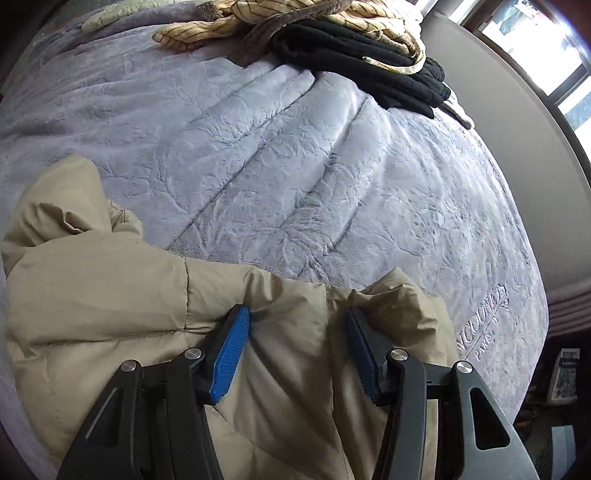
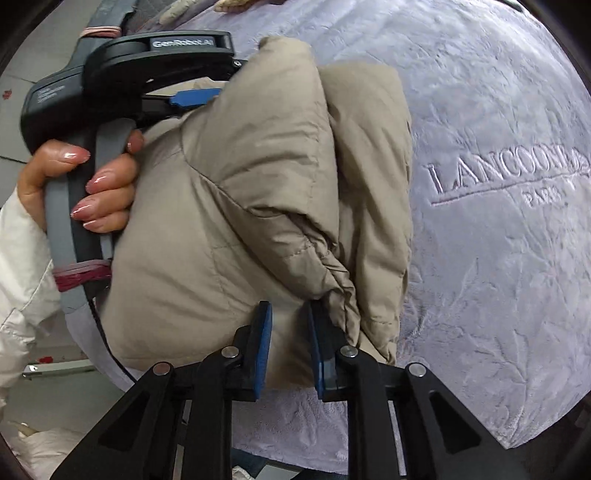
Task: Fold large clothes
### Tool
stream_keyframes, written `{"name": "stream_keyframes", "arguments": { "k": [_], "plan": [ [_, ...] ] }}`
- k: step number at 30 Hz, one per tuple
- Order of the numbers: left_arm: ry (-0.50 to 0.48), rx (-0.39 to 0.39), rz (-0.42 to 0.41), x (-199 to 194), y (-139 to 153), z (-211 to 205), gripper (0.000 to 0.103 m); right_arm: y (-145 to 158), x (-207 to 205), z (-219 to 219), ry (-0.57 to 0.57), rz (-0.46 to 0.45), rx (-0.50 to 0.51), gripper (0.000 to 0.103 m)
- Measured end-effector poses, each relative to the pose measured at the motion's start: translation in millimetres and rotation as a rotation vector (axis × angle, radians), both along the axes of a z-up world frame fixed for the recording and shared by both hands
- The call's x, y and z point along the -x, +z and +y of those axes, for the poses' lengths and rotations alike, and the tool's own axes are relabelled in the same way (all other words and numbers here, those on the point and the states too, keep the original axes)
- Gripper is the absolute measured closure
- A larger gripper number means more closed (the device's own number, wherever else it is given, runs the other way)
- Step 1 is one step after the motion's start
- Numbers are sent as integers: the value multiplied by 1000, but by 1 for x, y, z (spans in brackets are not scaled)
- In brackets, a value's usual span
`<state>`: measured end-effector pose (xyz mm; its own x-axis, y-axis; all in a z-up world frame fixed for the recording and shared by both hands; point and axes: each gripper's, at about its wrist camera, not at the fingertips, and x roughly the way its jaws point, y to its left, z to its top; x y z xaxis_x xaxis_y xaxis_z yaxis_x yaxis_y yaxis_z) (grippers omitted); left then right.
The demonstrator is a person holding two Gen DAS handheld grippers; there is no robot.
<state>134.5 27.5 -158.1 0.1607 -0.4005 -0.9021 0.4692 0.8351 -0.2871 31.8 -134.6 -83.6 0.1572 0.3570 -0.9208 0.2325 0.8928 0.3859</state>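
Beige quilted jacket [image 1: 110, 314] lies bunched at the near edge of a bed covered by a lavender embossed blanket [image 1: 295, 166], and both claws grip it. Seen from the left wrist, the left claw [image 1: 295, 354] has its blue pads half apart with a thick padded fold of the jacket filling the gap, the fabric pressing against both pads. Seen from the right wrist, the right claw [image 2: 290, 347] is drawn narrow, its two blue pads pinching a thin ridge of the same jacket [image 2: 240, 206] near a gathered, elasticated hem or cuff that hangs to the right of the pads. Both claws point steeply down at the bed.

In the right wrist view the left claw appears again at the upper left, a blue pad [image 2: 194, 96] pushed into the puffed fabric, while a hand [image 2: 99, 192] with glossy pink nails wraps around its grey handle; a white sleeve [image 2: 22, 266] runs off the left edge. The jacket is folded over on itself there, one padded layer lying over another. Embossed lettering on the blanket [image 2: 498, 177] sits just to the right of the garment.

At the far end of the bed, well apart from the jacket, a black garment [image 1: 369, 59] lies under a cream striped cloth [image 1: 295, 22]
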Motion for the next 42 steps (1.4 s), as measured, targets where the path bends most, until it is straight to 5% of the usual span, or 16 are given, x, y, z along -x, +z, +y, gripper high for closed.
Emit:
{"name": "stream_keyframes", "arguments": {
  "k": [13,21,32,42],
  "plan": [
    [-26,-45,-1,1,-4,-9,47,-21,-9,-7,-29,47,-39,90],
    [-44,-35,-19,19,30,5,47,-31,-20,3,-25,59,-20,90],
    [-38,-15,-13,90,68,84,47,-24,-23,19,-23,68,10,89],
    [61,-72,9,134,44,159,47,19,-7,33,9,22,128,86]
  ]
}}
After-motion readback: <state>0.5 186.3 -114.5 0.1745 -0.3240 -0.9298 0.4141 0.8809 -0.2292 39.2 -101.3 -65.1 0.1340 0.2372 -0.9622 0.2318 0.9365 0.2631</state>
